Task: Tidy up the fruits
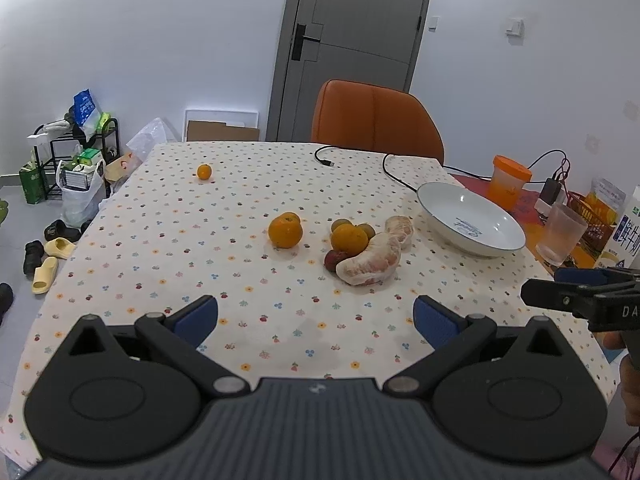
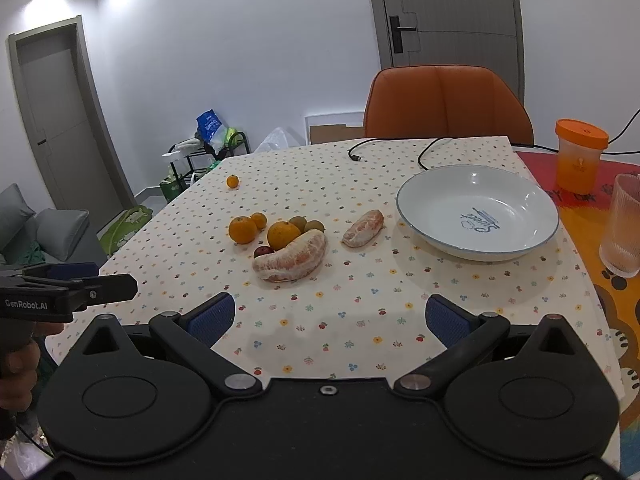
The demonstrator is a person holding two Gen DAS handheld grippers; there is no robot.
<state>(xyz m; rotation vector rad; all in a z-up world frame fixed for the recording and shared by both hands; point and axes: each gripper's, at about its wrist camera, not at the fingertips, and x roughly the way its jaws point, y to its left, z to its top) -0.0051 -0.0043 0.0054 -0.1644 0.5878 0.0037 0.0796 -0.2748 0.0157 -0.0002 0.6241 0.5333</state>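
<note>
Fruit lies loose on the dotted tablecloth point(image 1: 160, 240): a large peeled pomelo segment point(image 2: 292, 258), a smaller peeled segment point(image 2: 363, 229), an orange point(image 2: 282, 234) with two small green-brown fruits point(image 2: 306, 223) behind it, a dark red fruit point(image 2: 262, 251), another orange point(image 1: 285, 231) with a small one behind it, and a lone small orange point(image 1: 204, 171) far left. An empty white bowl point(image 2: 476, 210) stands at the right. My left gripper point(image 1: 316, 318) and right gripper point(image 2: 330, 318) both hover open over the near table edge, holding nothing.
An orange chair point(image 2: 444, 104) stands behind the table. A black cable point(image 1: 384, 168) lies near the bowl. An orange-lidded cup point(image 2: 579, 156), a ribbed glass point(image 2: 622, 226) and a milk carton point(image 1: 628, 232) crowd the right side. Shoes and a rack point(image 1: 76, 152) sit on the floor at the left.
</note>
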